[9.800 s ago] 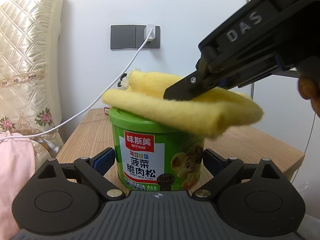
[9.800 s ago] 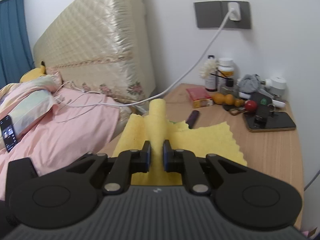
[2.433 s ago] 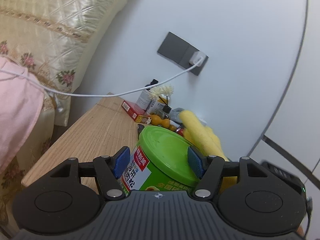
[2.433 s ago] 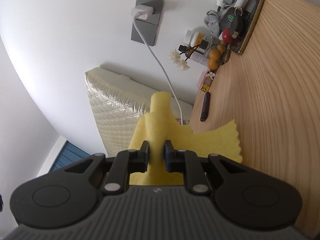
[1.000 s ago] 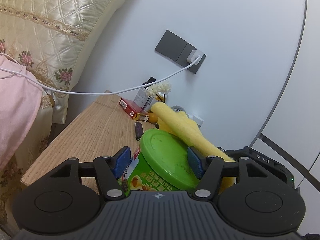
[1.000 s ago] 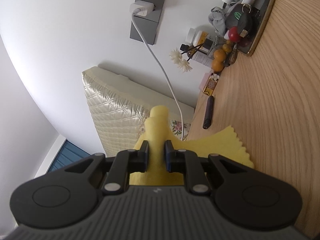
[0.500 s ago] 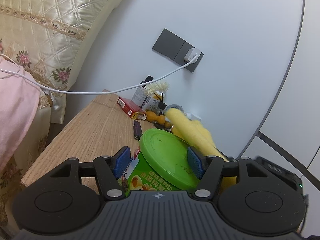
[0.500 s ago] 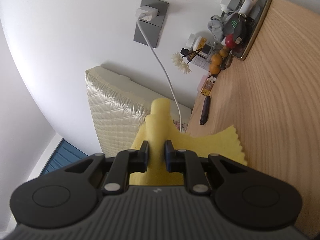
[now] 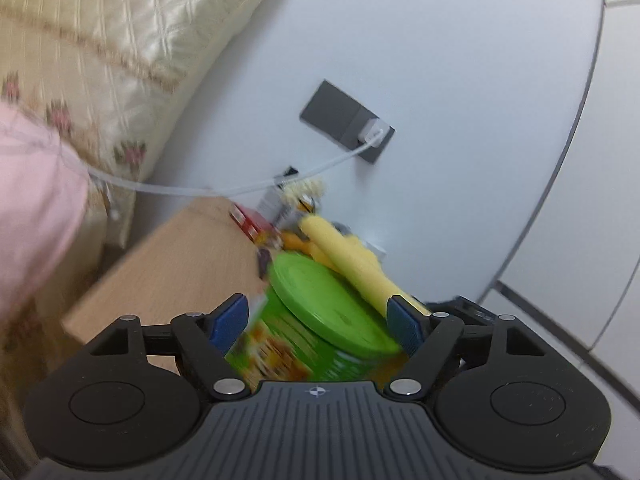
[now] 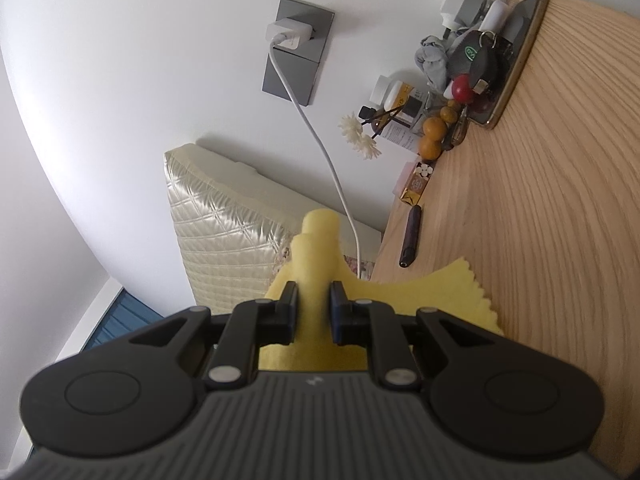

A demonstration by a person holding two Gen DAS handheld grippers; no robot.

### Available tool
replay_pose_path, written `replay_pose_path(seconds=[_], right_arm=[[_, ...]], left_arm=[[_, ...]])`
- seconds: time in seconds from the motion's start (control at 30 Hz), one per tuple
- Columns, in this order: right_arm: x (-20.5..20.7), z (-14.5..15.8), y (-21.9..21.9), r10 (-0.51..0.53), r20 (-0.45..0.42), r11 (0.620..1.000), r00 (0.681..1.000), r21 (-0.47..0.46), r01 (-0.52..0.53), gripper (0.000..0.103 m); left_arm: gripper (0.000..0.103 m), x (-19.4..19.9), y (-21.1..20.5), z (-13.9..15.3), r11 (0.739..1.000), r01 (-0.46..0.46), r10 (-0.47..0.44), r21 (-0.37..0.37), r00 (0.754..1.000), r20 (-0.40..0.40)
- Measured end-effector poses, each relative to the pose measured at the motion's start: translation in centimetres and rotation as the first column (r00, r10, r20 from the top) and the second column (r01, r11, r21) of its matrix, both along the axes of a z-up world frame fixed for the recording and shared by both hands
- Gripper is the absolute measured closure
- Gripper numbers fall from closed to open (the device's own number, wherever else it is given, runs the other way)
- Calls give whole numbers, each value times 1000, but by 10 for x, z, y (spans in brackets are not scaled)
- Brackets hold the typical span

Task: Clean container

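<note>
Close in, left gripper (image 9: 318,322) has its jaws spread around the green tub (image 9: 316,320) and, as far as the blur allows, pressed on its sides; tub is tilted, lid on, apparently lifted above the wooden table (image 9: 180,264). Frame is smeared, so label detail is unreadable.

Right gripper (image 10: 314,312) has its jaws pinched together on a folded ridge of the yellow cloth (image 10: 316,256); rest of the cloth hangs loose below with a zigzag edge. In the left view the cloth roll lies along the far edge of the tub's lid, touching or just beside it; cannot tell which.

Farther back on the table: a dark pen (image 10: 410,240), a red box (image 9: 250,218), small oranges (image 10: 432,136), bottles, keys, a phone. White cable (image 10: 320,152) runs from the wall plug (image 10: 288,34) toward the bed.

Risks, as judged:
- Tub is round and held at a tilt; sideways wiping pressure could twist it out of the pads.
- Lid may pop if pushed at the rim.
- Loose cloth tail could sweep the clutter or snag the cable.
</note>
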State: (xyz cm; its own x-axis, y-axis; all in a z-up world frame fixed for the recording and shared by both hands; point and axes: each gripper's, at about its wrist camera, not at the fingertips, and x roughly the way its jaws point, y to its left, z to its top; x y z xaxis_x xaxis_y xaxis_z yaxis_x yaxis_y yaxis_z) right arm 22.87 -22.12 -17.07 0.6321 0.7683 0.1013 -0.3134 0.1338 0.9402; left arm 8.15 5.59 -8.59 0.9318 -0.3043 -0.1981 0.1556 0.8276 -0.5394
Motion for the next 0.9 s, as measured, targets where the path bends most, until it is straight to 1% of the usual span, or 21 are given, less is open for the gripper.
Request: replay_pose_path(seconds=[0.07, 0.17, 0.27, 0.37, 0.43, 0.53, 0.63, 0.9], right_arm=[[-3, 6, 5, 4, -3, 1000, 1000, 4, -4, 86], [-5, 9, 6, 7, -4, 1000, 1000, 1, -7, 86], [-8, 8, 4, 8, -7, 1000, 1000, 6, -8, 86], [-11, 7, 1, 20, -12, 1000, 1000, 15, -20, 86], [-17, 6, -1, 25, -19, 999, 1000, 22, -25, 86], [-24, 5, -4, 30, -28, 999, 999, 32, -29, 86], [-24, 5, -3, 26, -28, 999, 999, 31, -25, 86], [0, 6, 13, 46, -21, 998, 999, 35, -45, 86]], left_arm=[[25, 1, -7, -2, 1000, -8, 8, 12, 1000, -19], [25, 3, -13, -2, 998, -37, 38, 43, 999, -20], [25, 9, -12, -3, 998, -55, 56, 36, 998, -27], [25, 18, -8, -4, 997, -78, 78, 14, 996, -52], [27, 24, -5, -4, 996, -90, 90, 7, 994, -65], [31, 31, -1, -5, 996, -92, 91, -7, 993, -69], [32, 34, 0, -4, 996, -85, 84, -2, 994, -70], [33, 38, 1, -4, 998, -69, 69, 8, 995, -65]])
